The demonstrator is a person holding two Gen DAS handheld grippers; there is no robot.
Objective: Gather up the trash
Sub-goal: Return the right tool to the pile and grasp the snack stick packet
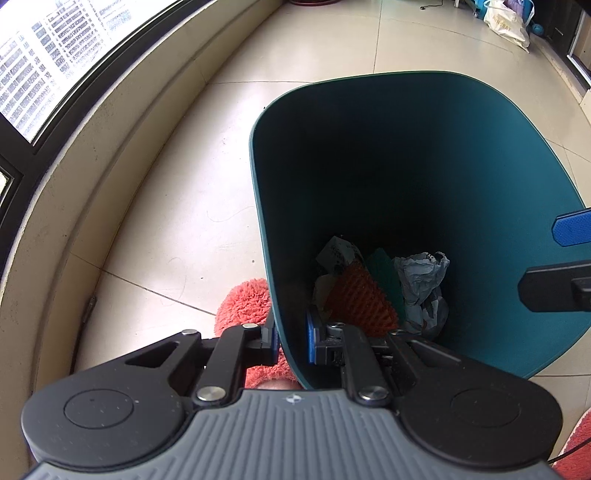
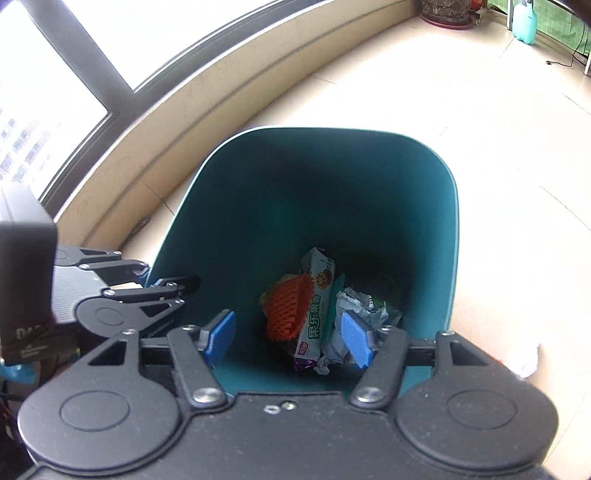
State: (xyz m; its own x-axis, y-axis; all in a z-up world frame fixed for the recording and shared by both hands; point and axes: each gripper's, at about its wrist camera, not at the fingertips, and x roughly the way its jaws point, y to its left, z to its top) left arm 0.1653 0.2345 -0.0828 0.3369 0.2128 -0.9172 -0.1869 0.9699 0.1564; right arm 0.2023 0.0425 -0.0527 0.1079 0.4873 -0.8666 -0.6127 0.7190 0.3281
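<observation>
A teal trash bin (image 1: 406, 147) stands on the tiled floor. My left gripper (image 1: 293, 341) is shut on the near left wall of its rim, one blue pad outside and one inside. At the bottom lie an orange foam net (image 1: 354, 299), crumpled grey paper (image 1: 421, 284) and other scraps. In the right wrist view the bin (image 2: 332, 177) holds the orange net (image 2: 288, 310), a biscuit wrapper (image 2: 317, 295) and a crumpled wrapper (image 2: 373, 306). My right gripper (image 2: 288, 338) hangs open over the bin mouth with nothing between its pads. The left gripper (image 2: 155, 278) shows clamped on the rim.
A curved window ledge (image 1: 110, 155) runs along the left. A pink fluffy slipper (image 1: 243, 302) sits against the bin's outer wall. A white bag (image 1: 506, 22) lies far off. A plant pot (image 2: 447, 11) and a pale blue bottle (image 2: 524, 18) stand at the back.
</observation>
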